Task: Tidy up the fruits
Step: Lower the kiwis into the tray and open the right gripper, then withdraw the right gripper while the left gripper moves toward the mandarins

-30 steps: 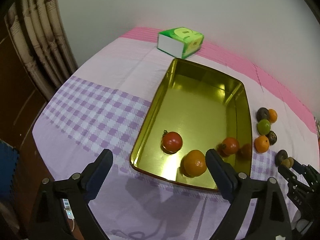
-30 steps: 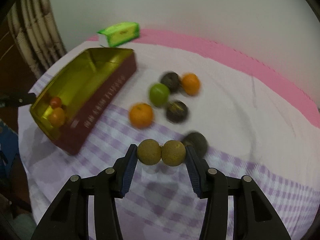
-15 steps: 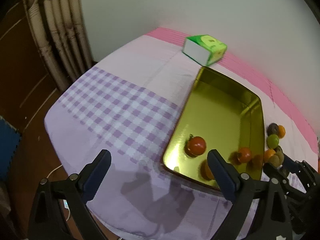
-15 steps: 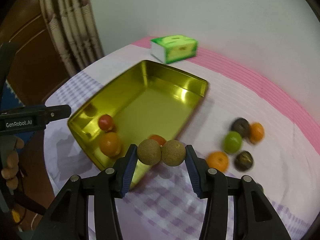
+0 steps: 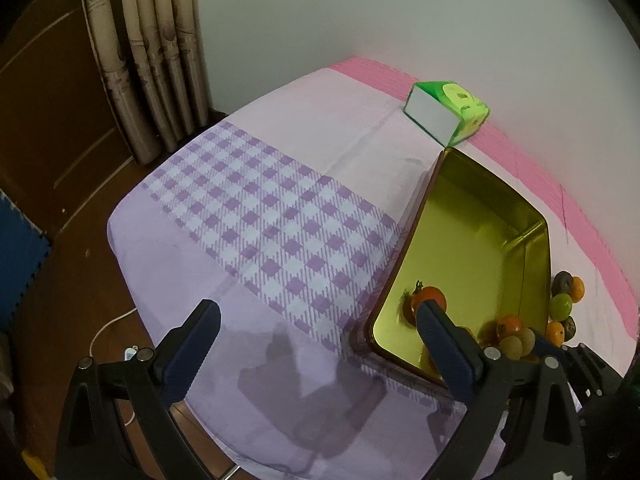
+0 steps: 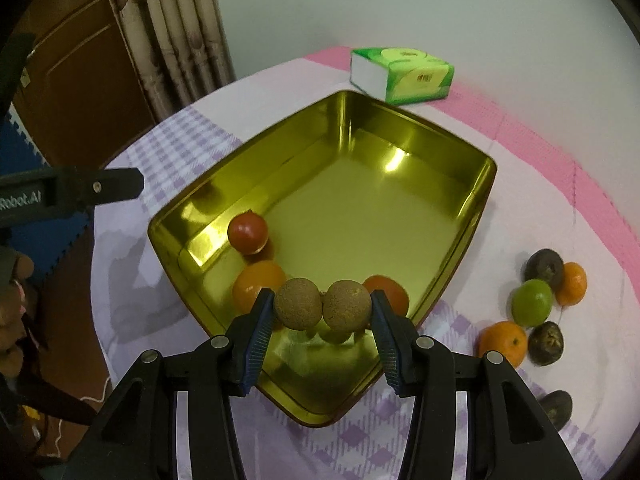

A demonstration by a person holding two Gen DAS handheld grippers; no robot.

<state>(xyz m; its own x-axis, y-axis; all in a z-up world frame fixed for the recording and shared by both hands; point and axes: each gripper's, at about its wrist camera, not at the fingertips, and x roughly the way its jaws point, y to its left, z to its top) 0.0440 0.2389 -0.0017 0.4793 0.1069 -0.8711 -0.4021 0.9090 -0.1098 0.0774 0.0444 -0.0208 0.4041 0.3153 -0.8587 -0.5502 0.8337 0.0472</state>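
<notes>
My right gripper (image 6: pixel 322 309) is shut on two brown longans (image 6: pixel 298 308), held side by side just above the near corner of the gold tin tray (image 6: pixel 486 184). The tray holds a red tomato (image 6: pixel 247 232), an orange (image 6: pixel 256 285) and a second red fruit (image 6: pixel 390 294). Loose fruit lies right of the tray: a lime (image 6: pixel 532 302), two oranges (image 6: pixel 502 342) and dark passion fruits (image 6: pixel 544 266). My left gripper (image 5: pixel 316 334) is open and empty, over the checked cloth left of the tray (image 5: pixel 424 200). The longans (image 5: pixel 516 342) also show in the left wrist view.
A green tissue box (image 6: pixel 402 74) stands behind the tray near the wall. The table has a purple checked and pink cloth (image 5: pixel 272 216), with its edge close at the left. A curtain (image 5: pixel 148 48) and wooden door stand beyond.
My right gripper has carried the longans from the loose fruit leftward to above the tray's near corner. My left gripper has swung left and back, away from the tray.
</notes>
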